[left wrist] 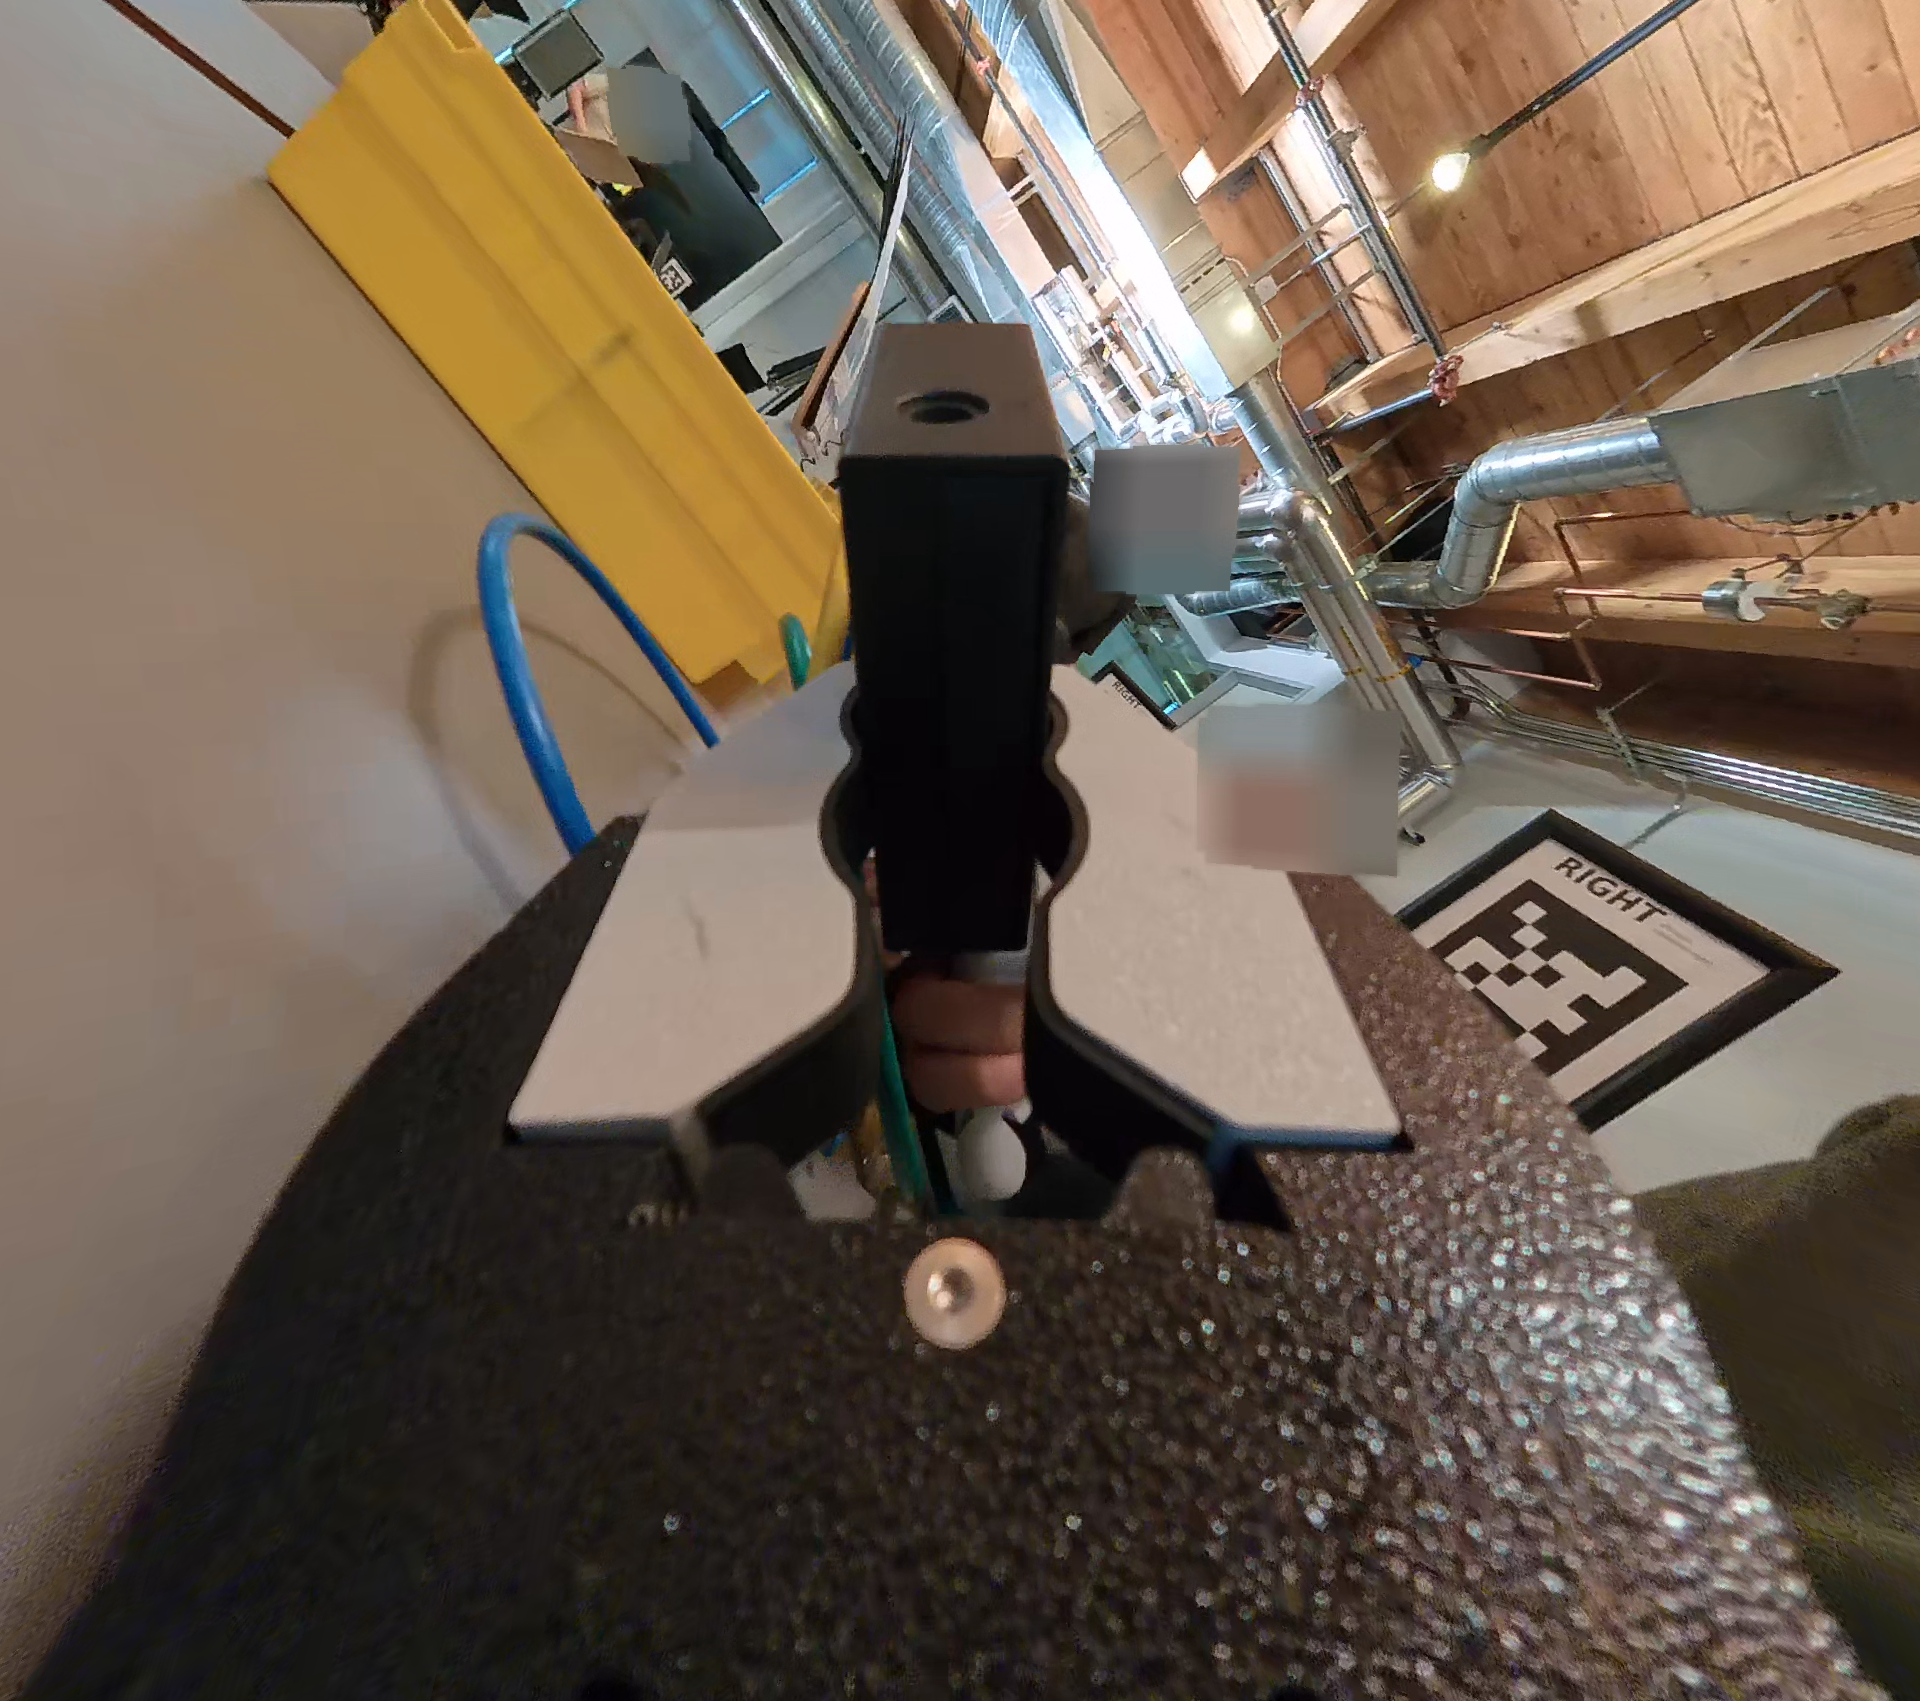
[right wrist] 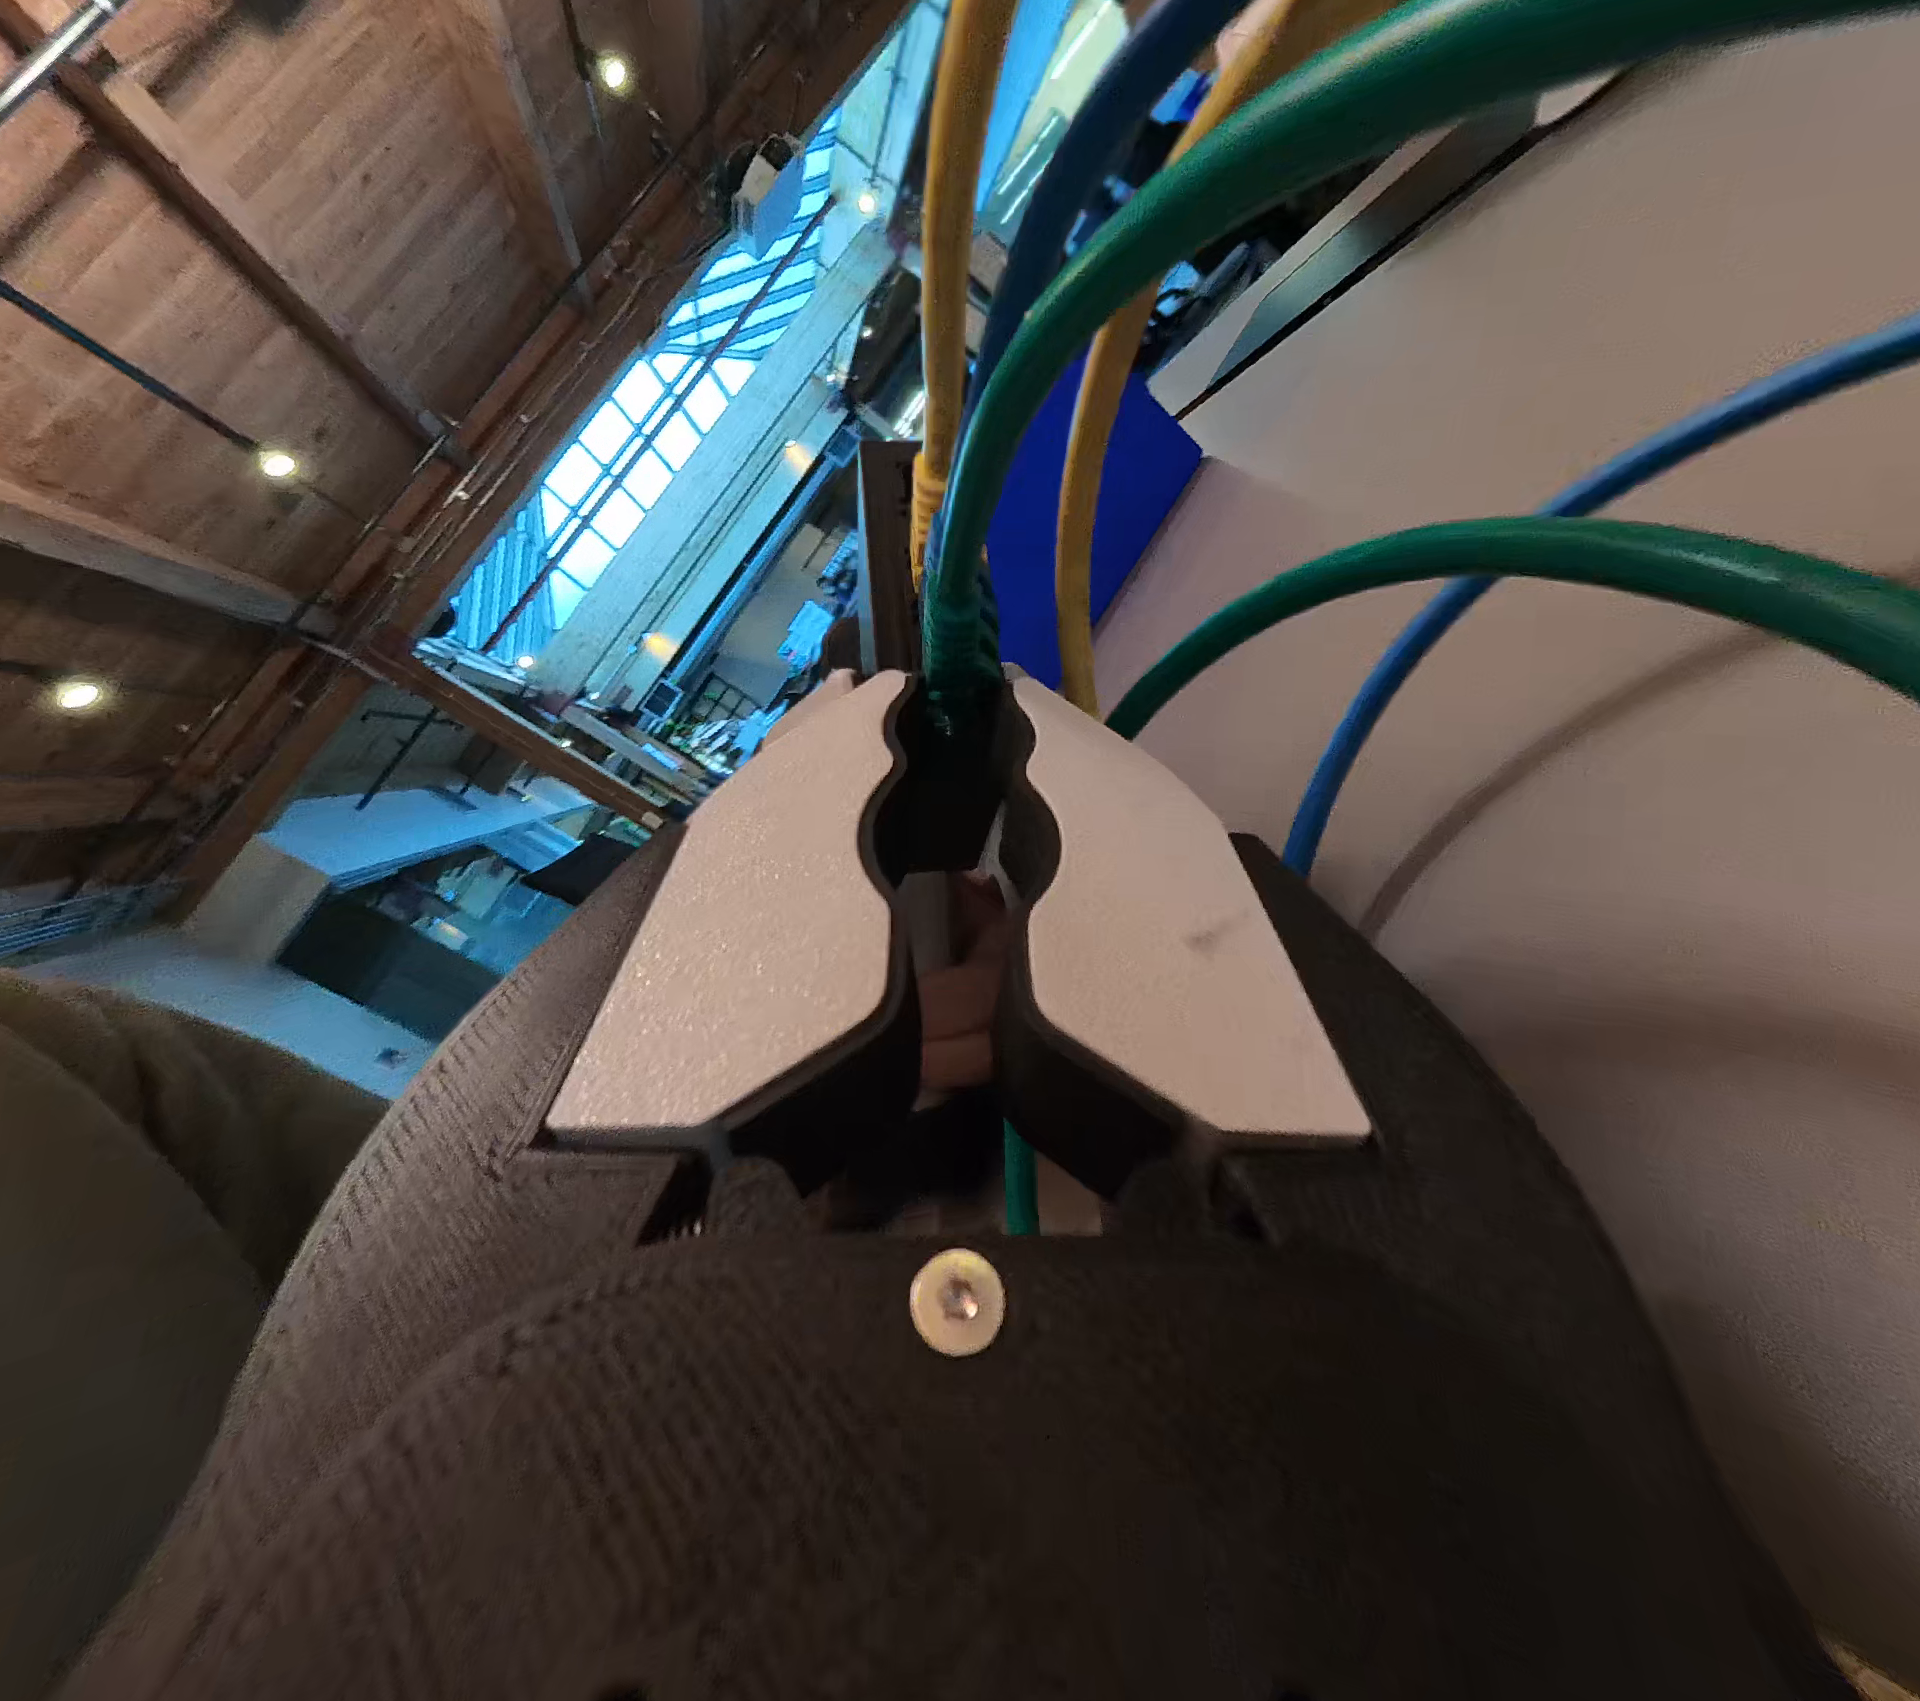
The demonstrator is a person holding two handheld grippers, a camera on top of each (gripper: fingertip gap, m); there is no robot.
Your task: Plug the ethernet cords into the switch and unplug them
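My left gripper (left wrist: 951, 716) is shut on the black box-shaped switch (left wrist: 951, 612), which stands up between the fingers with its narrow end (left wrist: 951, 410) toward the ceiling. My right gripper (right wrist: 956, 706) is shut on the green ethernet plug (right wrist: 961, 643), which sits against the thin dark edge of the switch (right wrist: 883, 550). Its green cord (right wrist: 1351, 93) arcs up and right. A yellow plug (right wrist: 928, 493) and a blue plug behind it sit in the switch just beyond. A blue cord (left wrist: 540, 664) loops over the table at left.
A yellow plastic bin (left wrist: 540, 280) stands on the beige table (left wrist: 208, 508). More yellow (right wrist: 1075, 508), blue (right wrist: 1455, 602) and green (right wrist: 1558, 550) cords hang over the table at right. A marker plate (left wrist: 1590, 955) on the other gripper shows at lower right. A person stands far off.
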